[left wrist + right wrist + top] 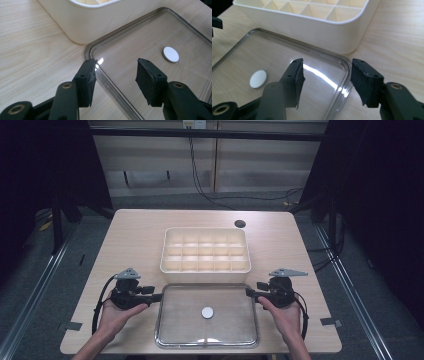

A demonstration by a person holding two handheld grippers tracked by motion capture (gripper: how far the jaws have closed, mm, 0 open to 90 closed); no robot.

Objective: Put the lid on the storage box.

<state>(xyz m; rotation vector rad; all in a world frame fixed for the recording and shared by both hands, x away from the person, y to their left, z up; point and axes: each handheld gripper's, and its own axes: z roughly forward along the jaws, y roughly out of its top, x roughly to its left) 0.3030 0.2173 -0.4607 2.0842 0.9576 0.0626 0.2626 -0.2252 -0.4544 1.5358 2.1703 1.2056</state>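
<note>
No writing, label, brand, number or sign can be read anywhere in these views.

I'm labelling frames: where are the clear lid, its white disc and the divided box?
clear lid [170, 330], high view, bare left part.
white disc [207, 312], high view, its middle.
divided box [205, 276], high view, near wall.
</note>
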